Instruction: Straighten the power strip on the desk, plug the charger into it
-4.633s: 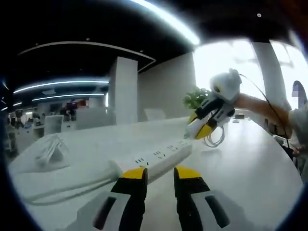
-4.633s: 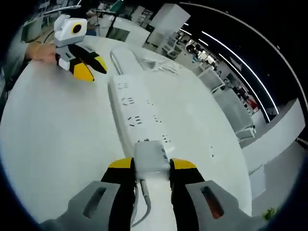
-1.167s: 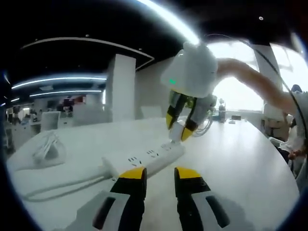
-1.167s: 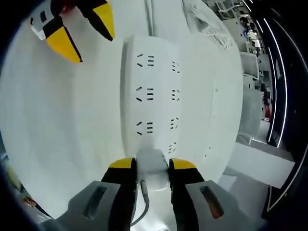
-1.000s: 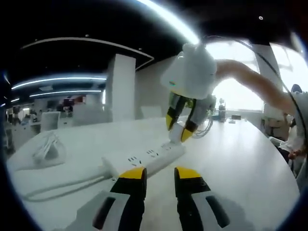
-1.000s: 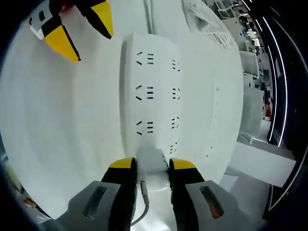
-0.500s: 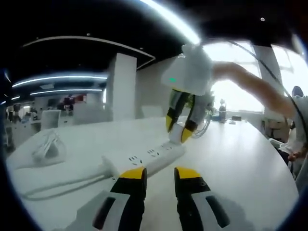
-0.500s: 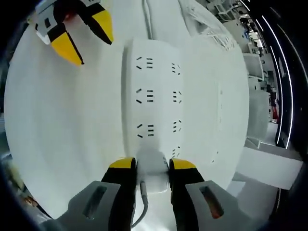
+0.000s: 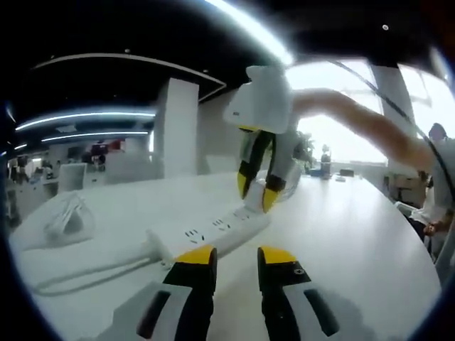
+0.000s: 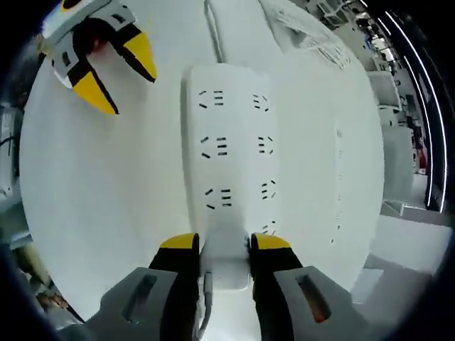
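At the power strip end: right gripper clamps charger on the socket; left gripper narrowly parted, holding nothing, just beside.

Right tongs point straight down, jaws clamped; left tongs hover level, jaws parted.

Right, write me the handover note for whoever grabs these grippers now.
Right gripper: shut on the charger, pressing it down at the near end of the power strip.
Left gripper: jaws open, holding nothing, hovering short of the strip, beside its cord end.
Strip lies flat on the desk, cord trailing off its far end.
Done: strip looks straightened.
Left: I cannot tell whether the charger is fully seated; push it home, then release.
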A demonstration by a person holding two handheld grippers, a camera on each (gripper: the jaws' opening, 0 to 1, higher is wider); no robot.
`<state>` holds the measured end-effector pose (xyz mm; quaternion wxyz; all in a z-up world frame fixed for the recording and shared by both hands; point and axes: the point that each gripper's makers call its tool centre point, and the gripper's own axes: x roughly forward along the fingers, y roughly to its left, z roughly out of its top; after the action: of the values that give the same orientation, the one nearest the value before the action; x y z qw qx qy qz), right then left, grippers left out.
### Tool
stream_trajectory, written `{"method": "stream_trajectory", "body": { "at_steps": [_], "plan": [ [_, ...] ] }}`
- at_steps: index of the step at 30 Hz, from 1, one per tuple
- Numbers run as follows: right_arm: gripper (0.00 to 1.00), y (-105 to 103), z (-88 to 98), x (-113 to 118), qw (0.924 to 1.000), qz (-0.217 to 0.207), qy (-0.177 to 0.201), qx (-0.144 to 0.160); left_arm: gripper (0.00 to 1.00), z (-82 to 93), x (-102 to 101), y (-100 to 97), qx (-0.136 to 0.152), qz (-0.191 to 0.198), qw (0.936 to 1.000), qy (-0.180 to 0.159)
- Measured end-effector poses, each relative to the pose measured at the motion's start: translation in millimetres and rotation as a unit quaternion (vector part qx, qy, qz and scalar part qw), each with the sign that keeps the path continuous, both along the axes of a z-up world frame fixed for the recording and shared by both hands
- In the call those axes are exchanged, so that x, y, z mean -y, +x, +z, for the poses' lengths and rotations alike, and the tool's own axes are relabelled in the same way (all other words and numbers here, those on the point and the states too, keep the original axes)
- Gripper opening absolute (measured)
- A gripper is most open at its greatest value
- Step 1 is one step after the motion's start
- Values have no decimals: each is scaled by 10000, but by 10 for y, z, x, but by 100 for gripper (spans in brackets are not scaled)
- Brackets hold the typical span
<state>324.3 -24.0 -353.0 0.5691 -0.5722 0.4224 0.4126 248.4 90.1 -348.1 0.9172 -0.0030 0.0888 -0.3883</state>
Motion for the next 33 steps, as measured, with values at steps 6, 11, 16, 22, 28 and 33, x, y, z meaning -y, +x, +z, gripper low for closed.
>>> {"method": "stream_trajectory", "body": {
  "at_steps": [6,11,16,22,28,33],
  "plan": [
    [28,-13,-79,32,9932,367,-1099,121,23,-10,25,-5,0,-19,10000,27],
    [29,42,-85,-13,9974,401,-596,82,23,-19,19,-5,-4,-22,10000,56],
    [29,64,-85,-1,9979,394,-495,116,23,-24,37,-10,44,-35,9999,112],
    [31,60,-98,3,9967,493,-561,306,23,-31,26,1,13,-4,10000,86],
    [32,75,-40,-85,9948,747,-373,590,23,-22,4,7,12,12,10000,81],
    [32,23,136,-101,9937,758,-180,807,23,-20,-25,11,11,45,10000,86]
  ]
}}
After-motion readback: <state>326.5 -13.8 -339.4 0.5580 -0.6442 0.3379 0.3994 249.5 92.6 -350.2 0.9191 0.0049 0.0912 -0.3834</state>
